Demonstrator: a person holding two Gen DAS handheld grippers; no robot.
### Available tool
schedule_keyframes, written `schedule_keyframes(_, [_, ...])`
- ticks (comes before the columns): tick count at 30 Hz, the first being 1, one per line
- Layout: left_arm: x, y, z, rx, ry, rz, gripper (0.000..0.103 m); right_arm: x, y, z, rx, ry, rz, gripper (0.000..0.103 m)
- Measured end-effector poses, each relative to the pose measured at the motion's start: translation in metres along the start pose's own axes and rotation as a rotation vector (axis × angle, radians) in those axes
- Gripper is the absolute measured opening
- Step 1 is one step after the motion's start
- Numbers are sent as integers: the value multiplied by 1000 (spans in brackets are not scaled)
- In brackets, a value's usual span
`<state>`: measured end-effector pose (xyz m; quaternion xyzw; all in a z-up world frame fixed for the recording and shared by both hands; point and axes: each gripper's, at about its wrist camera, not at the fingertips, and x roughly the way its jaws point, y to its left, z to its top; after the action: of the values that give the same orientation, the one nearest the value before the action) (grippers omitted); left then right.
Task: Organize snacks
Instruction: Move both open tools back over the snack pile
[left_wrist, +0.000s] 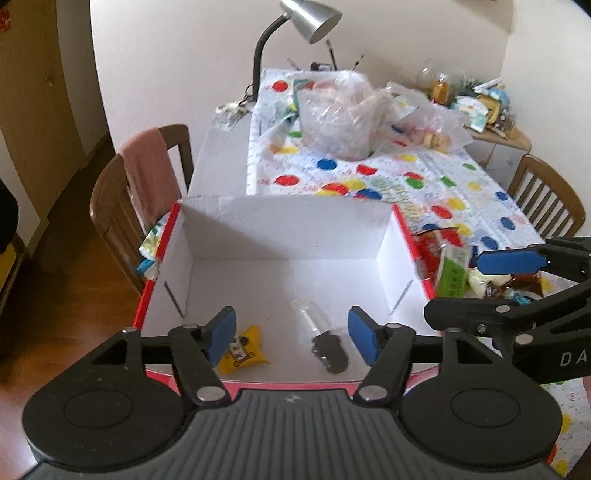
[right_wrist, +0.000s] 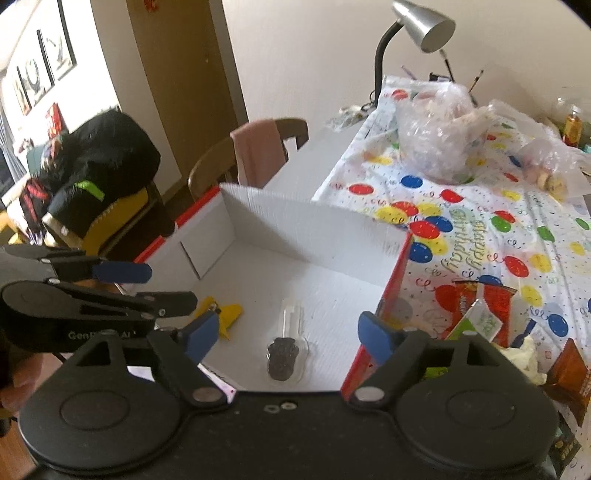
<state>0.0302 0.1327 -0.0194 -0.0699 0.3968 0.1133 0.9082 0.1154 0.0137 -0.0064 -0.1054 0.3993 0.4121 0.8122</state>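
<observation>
Left hand-held gripper & right hand-held gripper both hang released, nothing between pads, above near edge of white box. Yellow snack & clear cookie pack lie apart on box floor, w/ bare room behind. More snacks on desk just right of box wall.

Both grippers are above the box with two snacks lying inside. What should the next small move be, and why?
Probably swing the right gripper toward the pile of snack packets on the tablecloth beside the box. Both it and the left gripper are open and empty, the yellow packet and clear cookie pack already lie in the box, and more snacks are still outside.
</observation>
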Motion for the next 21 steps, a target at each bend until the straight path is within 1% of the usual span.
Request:
schedule_keyframes(1, [-3, -4, 0, 0, -8, -3, 71, -5, -1, -1, 4, -12, 4, 84])
schedule_keyframes(4, [-8, -14, -1, 3, -21, -11, 72, -20, -7, -4, 19, -40, 18, 86])
schedule_keyframes(6, [-10, -22, -1, 6, -24, -19, 72, -29, -11, -7, 31, -60, 25, 93])
schedule_keyframes(10, [-12, -44, -2, 13, -31, -31, 72, -49, -21, -14, 43, -93, 38, 94])
schedule_keyframes(13, [-14, -63, -1, 20, -44, -37, 78, -62, -33, -19, 47, -114, 39, 100])
schedule_keyframes(18, [-15, -99, -1, 27, -69, -58, 79, -84, -57, -29, 53, -136, 37, 102])
schedule_keyframes(21, [-13, -119, -4, 30, -79, -74, 82, -95, -73, -37, 47, -144, 32, 103])
